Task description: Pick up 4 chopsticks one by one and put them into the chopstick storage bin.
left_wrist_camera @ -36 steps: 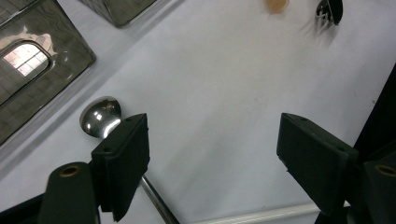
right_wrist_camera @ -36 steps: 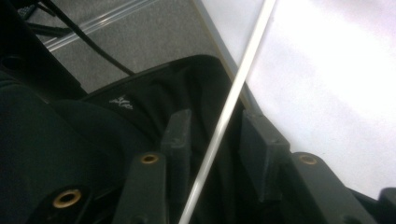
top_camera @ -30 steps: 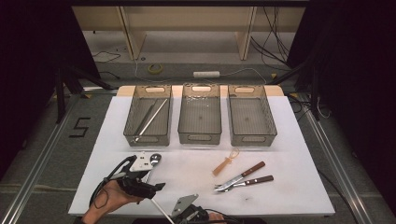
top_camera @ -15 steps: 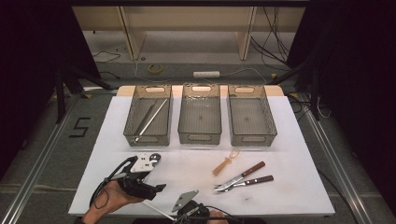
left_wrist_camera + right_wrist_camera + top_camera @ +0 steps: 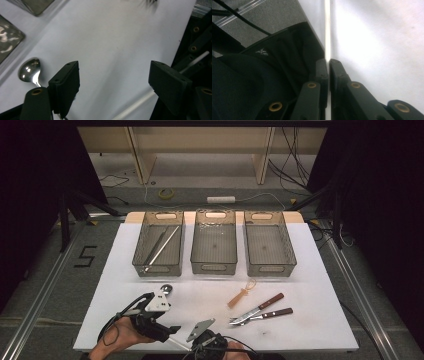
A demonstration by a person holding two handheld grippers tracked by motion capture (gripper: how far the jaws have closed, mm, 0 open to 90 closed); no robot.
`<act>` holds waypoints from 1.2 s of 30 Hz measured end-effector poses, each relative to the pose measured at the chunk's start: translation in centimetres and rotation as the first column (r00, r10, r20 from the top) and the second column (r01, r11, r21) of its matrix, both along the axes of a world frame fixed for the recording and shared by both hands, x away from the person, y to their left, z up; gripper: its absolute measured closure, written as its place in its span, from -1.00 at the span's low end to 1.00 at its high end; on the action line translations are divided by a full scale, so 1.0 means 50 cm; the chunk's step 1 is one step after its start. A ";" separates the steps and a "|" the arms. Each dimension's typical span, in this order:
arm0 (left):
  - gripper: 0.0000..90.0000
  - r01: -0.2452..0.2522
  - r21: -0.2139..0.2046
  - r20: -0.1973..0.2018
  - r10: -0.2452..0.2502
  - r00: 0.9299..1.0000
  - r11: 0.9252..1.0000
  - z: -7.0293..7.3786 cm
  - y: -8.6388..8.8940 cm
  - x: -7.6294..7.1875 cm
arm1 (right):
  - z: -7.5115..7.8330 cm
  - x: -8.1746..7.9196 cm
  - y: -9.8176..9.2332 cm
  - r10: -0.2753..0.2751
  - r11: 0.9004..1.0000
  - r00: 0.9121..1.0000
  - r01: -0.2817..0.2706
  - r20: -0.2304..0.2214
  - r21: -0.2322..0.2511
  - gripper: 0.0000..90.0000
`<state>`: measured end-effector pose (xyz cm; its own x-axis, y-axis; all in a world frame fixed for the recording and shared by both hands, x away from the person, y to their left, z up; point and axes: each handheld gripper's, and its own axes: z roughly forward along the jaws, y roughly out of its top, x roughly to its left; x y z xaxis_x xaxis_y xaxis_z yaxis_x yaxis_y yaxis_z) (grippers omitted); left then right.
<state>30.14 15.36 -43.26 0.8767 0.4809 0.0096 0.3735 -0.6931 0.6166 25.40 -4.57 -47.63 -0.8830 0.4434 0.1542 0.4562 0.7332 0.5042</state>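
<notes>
At the near table edge, the right gripper (image 5: 328, 62) has just closed its jaws on a thin white rod (image 5: 327, 30). Just left, the left gripper (image 5: 113, 82) stands wide open and empty beside a shiny metal spoon (image 5: 30, 71). Farther back sit three grey mesh trays (image 5: 214, 247).

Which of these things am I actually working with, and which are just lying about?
In hand: thin white rod, clamped in the right gripper; left gripper, open.
Lying about: spoon, brown-handled knives, tan clip, tongs.
</notes>
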 end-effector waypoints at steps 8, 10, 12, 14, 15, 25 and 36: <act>-0.38 0.127 0.067 -0.060 -0.123 0.991 0.990 -0.023 -0.021 -0.010 | 0.024 0.012 -0.014 0.031 0.999 0.999 -0.030 0.013 -0.017 0.92; -0.34 0.161 0.087 -0.073 -0.155 0.985 0.983 -0.029 -0.028 -0.014 | 0.028 0.017 -0.018 0.038 0.999 0.999 -0.037 0.018 -0.025 0.92; -0.31 0.178 0.102 -0.078 -0.171 0.982 0.979 -0.034 -0.034 -0.015 | 0.031 0.020 -0.021 0.039 0.999 0.999 -0.038 0.013 -0.026 0.92; -0.27 0.194 0.111 -0.083 -0.185 0.979 0.975 -0.040 -0.039 -0.014 | 0.034 0.023 -0.024 0.044 0.999 0.999 -0.043 0.014 -0.029 0.92; -0.24 0.204 0.116 -0.084 -0.195 0.977 0.972 -0.043 -0.041 -0.013 | 0.036 0.023 -0.024 0.037 0.999 0.999 -0.037 0.011 -0.027 0.92; 0.04 0.276 0.151 -0.080 -0.266 0.961 0.949 -0.065 -0.075 -0.011 | 0.052 0.036 -0.043 0.070 0.997 0.997 -0.069 0.028 -0.036 0.92; 0.56 0.329 0.145 -0.030 -0.328 0.944 0.933 -0.056 -0.092 -0.010 | 0.064 0.046 -0.059 0.113 0.993 0.993 -0.111 0.047 -0.032 0.92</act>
